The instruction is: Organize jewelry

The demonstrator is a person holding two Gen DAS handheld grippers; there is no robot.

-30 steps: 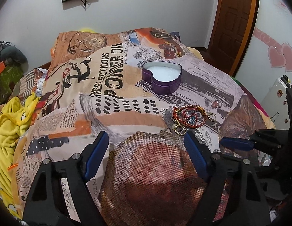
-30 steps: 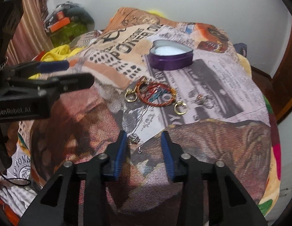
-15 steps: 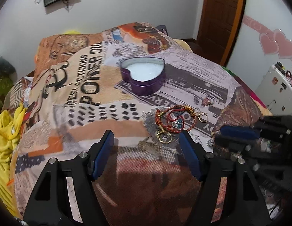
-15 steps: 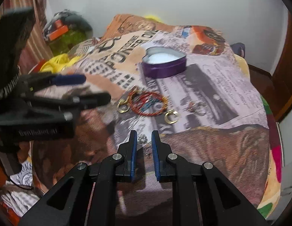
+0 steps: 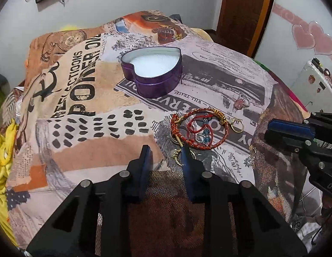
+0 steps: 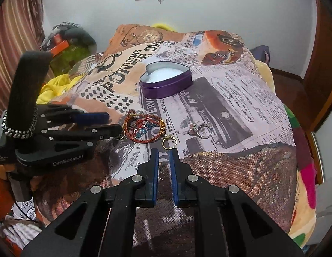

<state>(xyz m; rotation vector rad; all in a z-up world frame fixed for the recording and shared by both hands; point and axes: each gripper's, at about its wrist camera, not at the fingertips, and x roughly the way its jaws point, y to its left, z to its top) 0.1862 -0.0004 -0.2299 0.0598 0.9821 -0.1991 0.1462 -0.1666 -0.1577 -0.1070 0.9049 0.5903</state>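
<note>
A purple heart-shaped tin [image 5: 154, 72] with a white lining stands open on the printed blanket; it also shows in the right wrist view [image 6: 166, 82]. A red braided bracelet with gold clasps and blue beads [image 5: 198, 131] lies in front of it, also in the right wrist view [image 6: 144, 129]. A ring with a pink stone [image 6: 199, 129] lies to its right. My left gripper [image 5: 166, 154] is partly closed, its right fingertip at the gold clasp by the bracelet. My right gripper [image 6: 164, 156] is narrowly open, empty, just short of a gold hoop [image 6: 169, 143].
A small silver earring [image 5: 248, 160] lies on the blanket near my right gripper's fingers [image 5: 290, 128]. Yellow cloth [image 5: 0, 150] is bunched at the bed's left edge. A wooden door [image 5: 247, 10] stands behind on the right.
My left gripper moved forward and right to the bracelet and its jaws narrowed a lot. My right gripper moved forward past the small earring toward the gold hoop, jaws staying narrow.
</note>
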